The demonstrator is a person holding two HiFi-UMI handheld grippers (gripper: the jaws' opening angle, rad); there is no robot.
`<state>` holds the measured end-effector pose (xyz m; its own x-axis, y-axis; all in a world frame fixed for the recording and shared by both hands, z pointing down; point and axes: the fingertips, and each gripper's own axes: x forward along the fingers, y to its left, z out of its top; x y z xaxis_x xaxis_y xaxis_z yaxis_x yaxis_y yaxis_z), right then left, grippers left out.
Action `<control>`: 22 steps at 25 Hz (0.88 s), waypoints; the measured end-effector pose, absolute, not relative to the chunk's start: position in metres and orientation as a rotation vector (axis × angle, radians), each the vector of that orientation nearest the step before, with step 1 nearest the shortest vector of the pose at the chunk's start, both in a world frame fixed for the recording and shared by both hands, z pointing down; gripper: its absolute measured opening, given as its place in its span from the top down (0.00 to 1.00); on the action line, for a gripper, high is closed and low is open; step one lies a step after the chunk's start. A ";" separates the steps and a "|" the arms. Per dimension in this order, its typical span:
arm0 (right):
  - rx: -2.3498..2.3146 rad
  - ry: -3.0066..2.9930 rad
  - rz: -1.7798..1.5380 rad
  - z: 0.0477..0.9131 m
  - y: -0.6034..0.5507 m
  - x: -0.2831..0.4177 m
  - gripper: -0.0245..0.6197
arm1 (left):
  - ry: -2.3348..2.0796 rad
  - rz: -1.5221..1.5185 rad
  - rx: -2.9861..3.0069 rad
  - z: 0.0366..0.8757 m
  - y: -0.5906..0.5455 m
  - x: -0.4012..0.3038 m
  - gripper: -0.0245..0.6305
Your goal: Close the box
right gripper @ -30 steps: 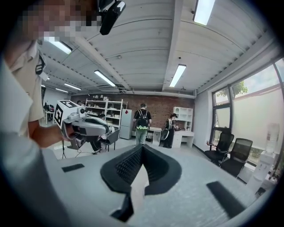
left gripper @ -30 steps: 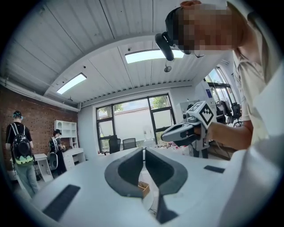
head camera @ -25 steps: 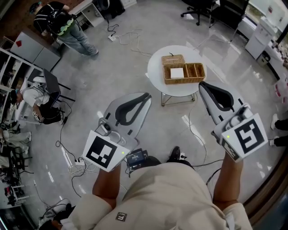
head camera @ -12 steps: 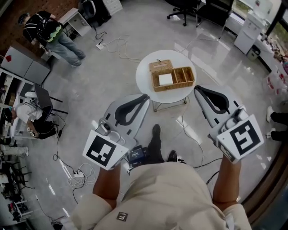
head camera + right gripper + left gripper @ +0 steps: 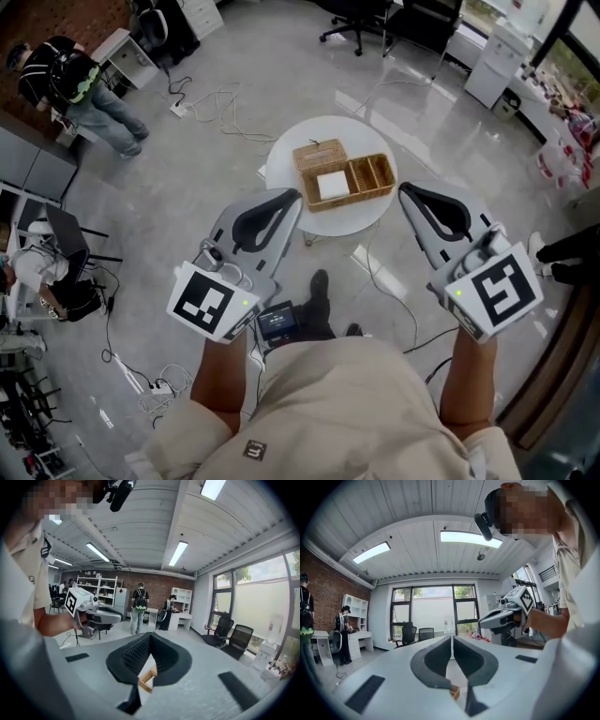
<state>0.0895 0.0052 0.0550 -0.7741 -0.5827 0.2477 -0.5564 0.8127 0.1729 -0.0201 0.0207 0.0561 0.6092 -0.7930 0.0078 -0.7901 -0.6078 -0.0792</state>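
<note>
Standing on the grey floor (image 5: pixel 216 141), the round white desk (image 5: pixel 281 176) carries the wicker box (image 5: pixel 364 178), its lid (image 5: pixel 319 153) flipped back. Nearer the person, the left gripper (image 5: pixel 289 197) and right gripper (image 5: pixel 406 190) hover, jaws pressed together, empty.

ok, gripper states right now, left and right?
Left grey two-jaw gripper: closed, holding nothing.
Right grey two-jaw gripper: closed, holding nothing.

The round white bench (image 5: pixel 366 141) is bare along its near edge; the open woven wicker box (image 5: pixel 361 180) and its lid (image 5: pixel 317 153) fill its middle.
</note>
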 end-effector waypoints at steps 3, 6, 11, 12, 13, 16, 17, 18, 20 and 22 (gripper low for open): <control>0.879 -2.698 -0.106 0.066 -0.015 0.079 0.97 | 1.371 -0.075 -2.776 0.068 -0.004 -0.034 0.93; 0.881 -2.687 -0.080 0.076 -0.034 0.075 0.97 | 1.389 -0.080 -2.788 0.078 -0.026 -0.043 0.93; 0.899 -2.665 0.012 0.096 -0.062 0.074 0.97 | 1.414 -0.100 -2.822 0.097 -0.057 -0.050 0.93; 0.902 -2.661 0.025 0.100 -0.067 0.073 0.97 | 1.418 -0.106 -2.828 0.101 -0.063 -0.052 0.93; 0.904 -2.658 0.039 0.103 -0.073 0.073 0.97 | 1.422 -0.114 -2.835 0.106 -0.070 -0.053 0.93; 0.910 -2.647 0.063 0.114 -0.091 0.072 0.97 | 1.435 -0.138 -2.858 0.122 -0.089 -0.057 0.93; 0.911 -2.645 0.058 0.118 -0.097 0.071 0.97 | 1.440 -0.146 -2.867 0.128 -0.095 -0.059 0.93; 0.910 -2.643 0.048 0.122 -0.104 0.070 0.97 | 1.446 -0.155 -2.877 0.134 -0.102 -0.061 0.93; 0.906 -2.643 0.043 0.130 -0.114 0.068 0.97 | 1.459 -0.171 -2.894 0.147 -0.113 -0.065 0.93; 0.901 -2.643 0.056 0.138 -0.123 0.066 0.97 | 1.472 -0.183 -2.909 0.160 -0.124 -0.067 0.93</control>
